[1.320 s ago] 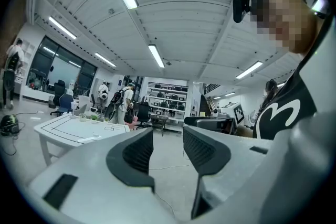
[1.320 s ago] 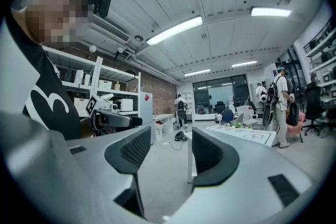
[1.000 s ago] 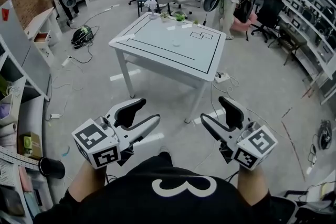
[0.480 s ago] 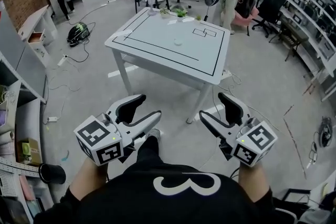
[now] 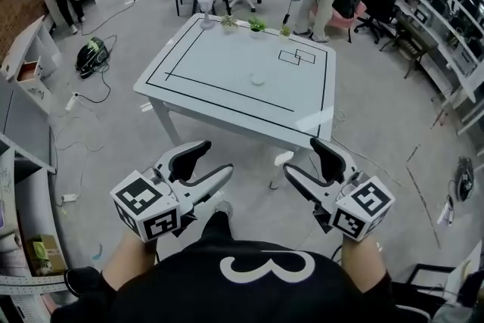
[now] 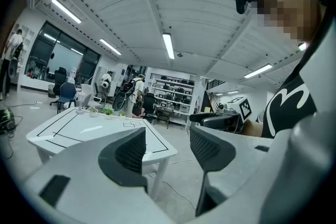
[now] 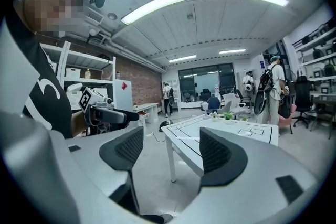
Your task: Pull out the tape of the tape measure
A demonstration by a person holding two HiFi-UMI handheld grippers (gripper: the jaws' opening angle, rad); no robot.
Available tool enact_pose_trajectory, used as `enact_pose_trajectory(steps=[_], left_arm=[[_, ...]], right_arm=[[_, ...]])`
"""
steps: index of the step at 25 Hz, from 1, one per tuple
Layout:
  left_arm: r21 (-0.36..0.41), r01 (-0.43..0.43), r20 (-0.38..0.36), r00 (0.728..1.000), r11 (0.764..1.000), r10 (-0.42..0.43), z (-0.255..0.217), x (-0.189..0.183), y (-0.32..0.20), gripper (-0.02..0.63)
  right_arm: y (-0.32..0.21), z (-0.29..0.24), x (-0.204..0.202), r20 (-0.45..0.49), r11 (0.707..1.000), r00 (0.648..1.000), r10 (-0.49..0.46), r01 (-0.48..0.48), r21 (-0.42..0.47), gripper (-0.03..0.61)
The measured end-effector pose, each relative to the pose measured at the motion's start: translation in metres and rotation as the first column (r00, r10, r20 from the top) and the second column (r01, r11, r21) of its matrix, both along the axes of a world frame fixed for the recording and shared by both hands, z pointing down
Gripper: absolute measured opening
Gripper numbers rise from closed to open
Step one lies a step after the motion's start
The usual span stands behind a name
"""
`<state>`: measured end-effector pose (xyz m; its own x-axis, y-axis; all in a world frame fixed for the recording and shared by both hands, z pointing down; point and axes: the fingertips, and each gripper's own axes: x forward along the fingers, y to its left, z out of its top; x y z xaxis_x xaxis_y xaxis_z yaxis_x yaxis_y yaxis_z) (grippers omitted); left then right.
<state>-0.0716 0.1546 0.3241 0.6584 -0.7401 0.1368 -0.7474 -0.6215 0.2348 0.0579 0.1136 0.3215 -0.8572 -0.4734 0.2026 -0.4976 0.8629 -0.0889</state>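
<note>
Head view shows the left gripper [image 5: 212,161] and right gripper [image 5: 304,157] short of the white table [image 5: 227,64], jaws spread wide with nothing between them.

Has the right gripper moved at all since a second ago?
Yes. The right gripper has come closer to the white table, almost reaching its near edge.

Mid-frame, the white square table [image 5: 227,68] has a smooth, faintly glossy top, and the grey floor [image 5: 378,125] gleams. The dark grey ribbed pads [image 6: 131,150] of the left gripper [image 6: 168,135] look like matt plastic.
</note>
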Motion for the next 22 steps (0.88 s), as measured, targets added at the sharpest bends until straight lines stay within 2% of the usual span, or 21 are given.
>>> enact_pose_trajectory(steps=[5,11,16,22], left_arm=[[-0.034,-0.044,-0.012,0.999,0.998,0.043,0.012,-0.044,-0.087,0.249],[-0.059,-0.096,0.023,0.995,0.994,0.098,0.034,-0.082,-0.171,0.249],[-0.077,-0.117,0.062,0.991,0.990,0.122,0.056,-0.105,-0.216,0.249],[-0.098,-0.128,0.084,0.987,0.987,0.136,0.075,-0.111,-0.249,0.249]], right_arm=[[-0.076,0.011,-0.044,-0.026,0.998,0.998,0.054,-0.055,-0.038,0.314],[-0.156,0.034,-0.083,-0.075,0.990,0.990,0.116,-0.122,-0.075,0.314],[-0.201,0.063,-0.100,-0.130,0.977,0.975,0.180,-0.193,-0.096,0.313],[-0.235,0.097,-0.101,-0.201,0.963,0.956,0.213,-0.240,-0.122,0.313]])
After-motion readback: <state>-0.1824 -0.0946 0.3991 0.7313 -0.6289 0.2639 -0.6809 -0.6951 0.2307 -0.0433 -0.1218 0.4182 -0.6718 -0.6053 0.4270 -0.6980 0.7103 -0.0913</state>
